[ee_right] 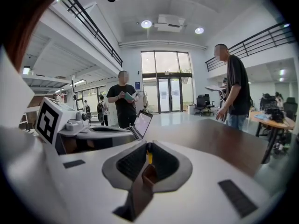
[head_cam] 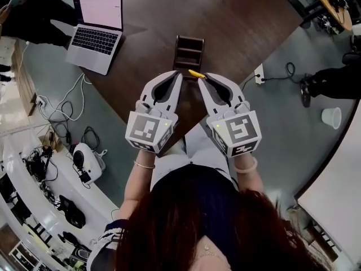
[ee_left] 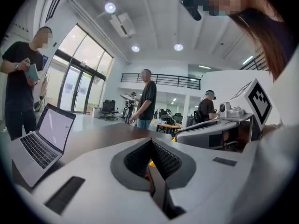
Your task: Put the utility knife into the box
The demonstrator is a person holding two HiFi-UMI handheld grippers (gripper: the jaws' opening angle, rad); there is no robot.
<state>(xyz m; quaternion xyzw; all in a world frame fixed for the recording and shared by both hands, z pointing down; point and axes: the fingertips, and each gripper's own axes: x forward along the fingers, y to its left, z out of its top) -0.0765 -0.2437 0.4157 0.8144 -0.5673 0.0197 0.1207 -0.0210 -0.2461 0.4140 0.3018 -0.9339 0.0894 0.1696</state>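
A small dark open box (head_cam: pixel 189 52) stands on the brown table (head_cam: pixel 237 27), just beyond both grippers. The yellow utility knife (head_cam: pixel 196 73) pokes out sideways from the tips of my right gripper (head_cam: pixel 202 78), which is shut on it. In the right gripper view a yellow sliver of the knife (ee_right: pixel 149 157) shows between the closed jaws of the right gripper (ee_right: pixel 148 146). My left gripper (head_cam: pixel 179 74) hangs beside it on the left, shut with nothing in it. In the left gripper view a yellow speck of the knife (ee_left: pixel 151 164) shows past the left gripper (ee_left: pixel 151 143). Both gripper views hide the box.
An open laptop (head_cam: pixel 96 30) sits at the table's far left edge. A white power strip (head_cam: pixel 260 74) and cables lie on the floor to the right, with a paper cup (head_cam: pixel 331 117) on a lighter surface beyond. Several people stand around the room.
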